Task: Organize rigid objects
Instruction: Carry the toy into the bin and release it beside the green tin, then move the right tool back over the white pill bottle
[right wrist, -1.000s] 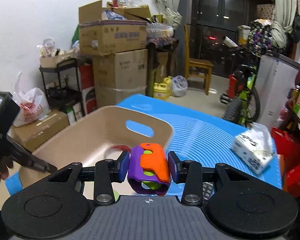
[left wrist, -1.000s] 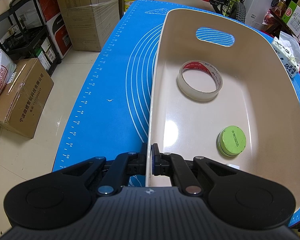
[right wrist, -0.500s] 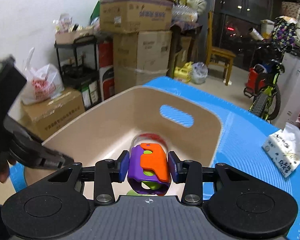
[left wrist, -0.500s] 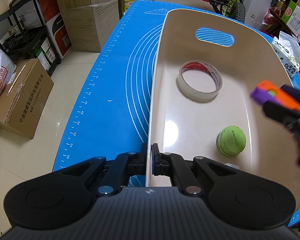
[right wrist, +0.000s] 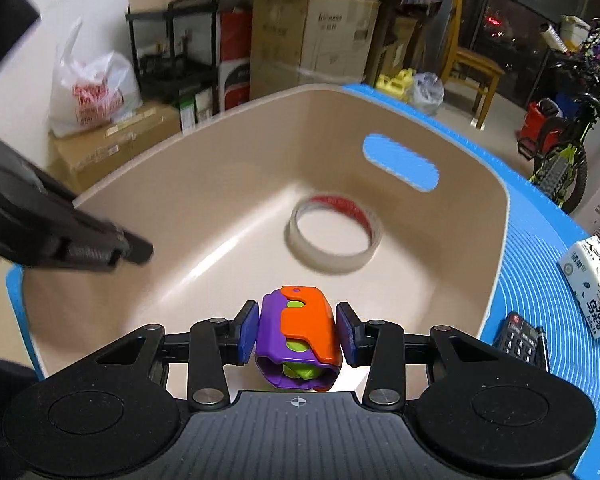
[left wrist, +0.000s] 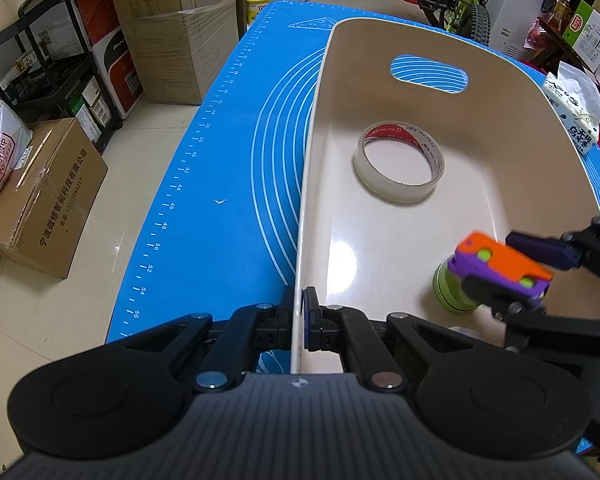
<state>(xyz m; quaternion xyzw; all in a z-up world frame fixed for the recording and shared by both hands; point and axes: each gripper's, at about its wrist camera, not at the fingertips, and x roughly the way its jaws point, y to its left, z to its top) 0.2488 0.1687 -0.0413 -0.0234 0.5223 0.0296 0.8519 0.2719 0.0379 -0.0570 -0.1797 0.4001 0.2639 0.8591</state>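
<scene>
A beige plastic bin [left wrist: 312,160] stands on the blue mat [left wrist: 220,200]. My left gripper [left wrist: 300,316] is shut on the bin's near-left wall, at the rim. Inside the bin lie a roll of clear tape [left wrist: 398,168] and a green round tin [left wrist: 448,292]. My right gripper [right wrist: 298,332] is shut on a purple and orange toy [right wrist: 300,336] and hangs over the bin's near end. In the left wrist view the toy [left wrist: 496,264] hovers just above the tin and partly hides it. The tape roll [right wrist: 334,236] lies ahead of the toy.
A tissue pack [right wrist: 596,276] and a dark remote-like device [right wrist: 520,336] lie on the mat to the right of the bin. Cardboard boxes [left wrist: 40,208], a black shelf and a white bag stand on the floor to the left. A bicycle [right wrist: 564,160] stands at the back right.
My right gripper has carried the toy in from the right and lower, over the bin, to above the green tin. The left gripper has kept its grip on the wall.
</scene>
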